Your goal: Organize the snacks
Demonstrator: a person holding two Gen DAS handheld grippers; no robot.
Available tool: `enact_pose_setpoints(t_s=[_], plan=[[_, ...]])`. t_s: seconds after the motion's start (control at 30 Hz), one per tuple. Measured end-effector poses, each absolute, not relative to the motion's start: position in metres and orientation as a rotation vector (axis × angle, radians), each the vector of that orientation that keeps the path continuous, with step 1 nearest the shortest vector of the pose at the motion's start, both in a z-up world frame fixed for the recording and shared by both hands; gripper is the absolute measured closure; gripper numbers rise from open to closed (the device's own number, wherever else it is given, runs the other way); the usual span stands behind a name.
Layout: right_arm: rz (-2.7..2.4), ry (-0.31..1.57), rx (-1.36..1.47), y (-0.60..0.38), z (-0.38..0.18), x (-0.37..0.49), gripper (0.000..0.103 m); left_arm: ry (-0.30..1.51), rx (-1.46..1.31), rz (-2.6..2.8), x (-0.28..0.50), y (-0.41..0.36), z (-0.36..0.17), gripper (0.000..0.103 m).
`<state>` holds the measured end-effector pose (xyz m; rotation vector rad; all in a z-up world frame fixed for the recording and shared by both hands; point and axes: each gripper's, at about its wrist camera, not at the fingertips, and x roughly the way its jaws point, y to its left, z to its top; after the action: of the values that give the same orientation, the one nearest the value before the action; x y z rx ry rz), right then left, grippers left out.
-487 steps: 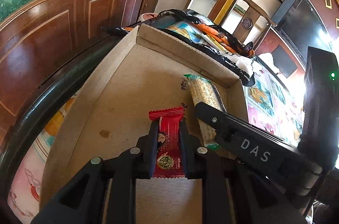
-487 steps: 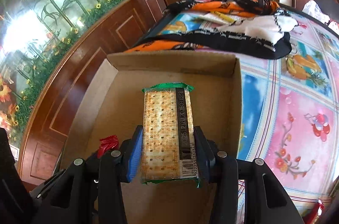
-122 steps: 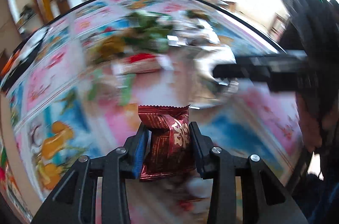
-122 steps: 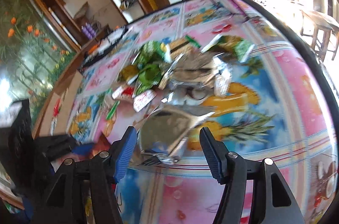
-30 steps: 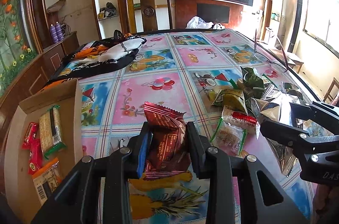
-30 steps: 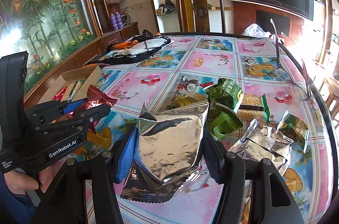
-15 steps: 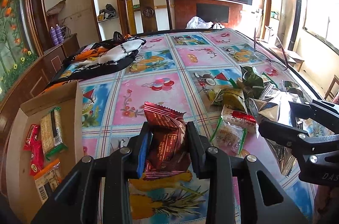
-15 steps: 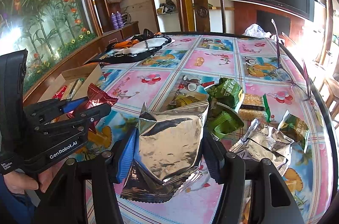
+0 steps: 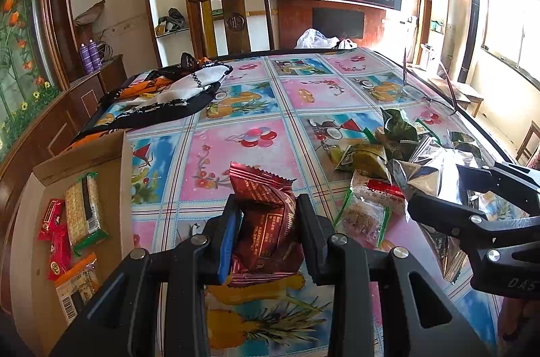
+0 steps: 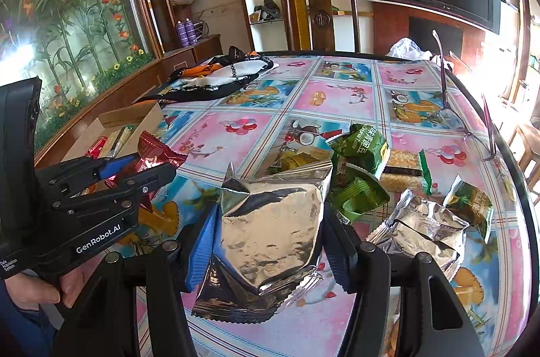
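Two packets held at once, both lifted above the worktop [image 9: 236,107]. Left gripper [image 9: 266,235], bottom centre of the left wrist view, fingers clamped on a dark red snack packet [image 9: 266,222]; right gripper [image 10: 266,242], bottom centre of the right wrist view, fingers pressed against the sides of a puffy silver foil bag [image 10: 270,228].

Destination presumably the cardboard box [image 9: 111,181] at the lower left of the left wrist view, already holding red wrappers and a cracker pack [image 9: 86,215].

Likely trouble:
- Slick, air-filled foil sliding out of a side-on grip during the carry.
- Crowding or bumping of the two grippers over a narrow box.
- Red packet's loose crimped end catching the box wall.
- Remaining pile of green and silver packets [image 10: 418,188], right half of the right wrist view, near the worktop edge and easily nudged off.
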<state>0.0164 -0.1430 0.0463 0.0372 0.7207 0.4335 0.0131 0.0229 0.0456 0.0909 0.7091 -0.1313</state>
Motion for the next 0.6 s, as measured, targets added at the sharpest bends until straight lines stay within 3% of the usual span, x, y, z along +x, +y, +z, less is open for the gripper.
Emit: enact_pose_setpoints(t_s=[0.6], plan=[[0.433, 0.726, 0.07, -0.135, 0.045, 0.017, 0.04, 0.725, 0.029, -0.166, 0.015, 0.035, 0.055, 0.071]])
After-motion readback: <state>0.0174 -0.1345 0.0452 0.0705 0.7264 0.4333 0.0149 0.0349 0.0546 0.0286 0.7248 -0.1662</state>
